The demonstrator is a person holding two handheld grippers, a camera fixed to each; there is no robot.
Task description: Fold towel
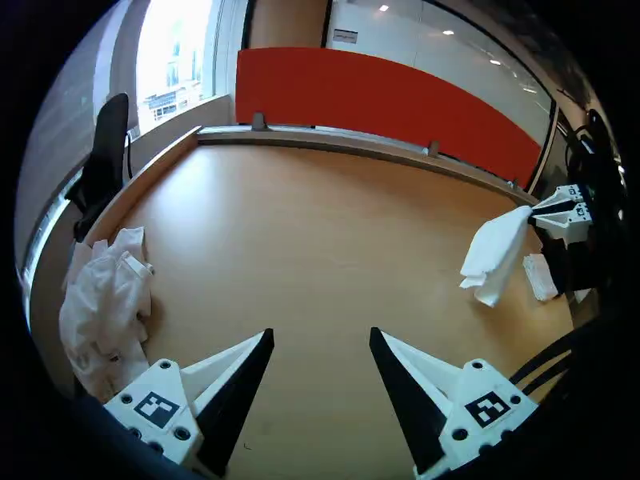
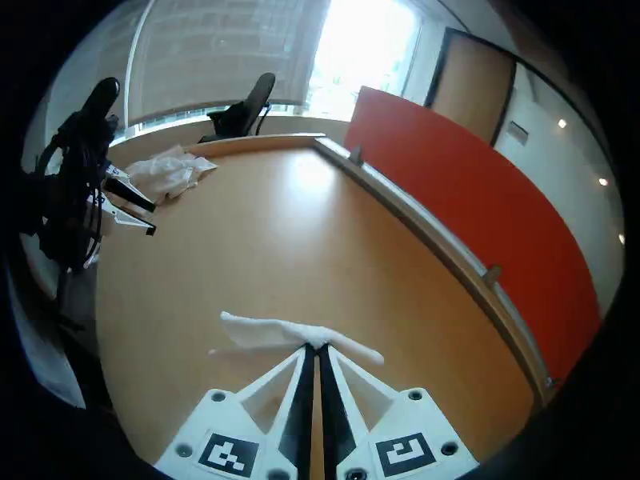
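Standing by the table, I am watching the right gripper clenching a white towel. In the right gripper view its two fingers are pressing together, and the cloth is stretching crosswise over their tips, from about ten o'clock to three o'clock of them. In the left gripper view that gripper is showing at three o'clock, at the table's right edge. There the towel is hanging from its fingers in a loose bunch, trailing toward four o'clock. I cannot tell whether its lower end is touching the wood. Just beside it, a small white cloth is lying on the table.

The left gripper is hovering released at six o'clock in its own view, its dark-edged fingers standing wide apart over bare wood and grasping nothing. A heap of white cloths is lying at eight o'clock, near the table's left edge. In the right gripper view the left gripper is sitting at nine o'clock, well apart from the towel, with the heap beyond it at about eleven.

In the left gripper view a red partition is running along the table's far side, a black chair is standing at ten o'clock, and daylight is pouring through the window at eleven.
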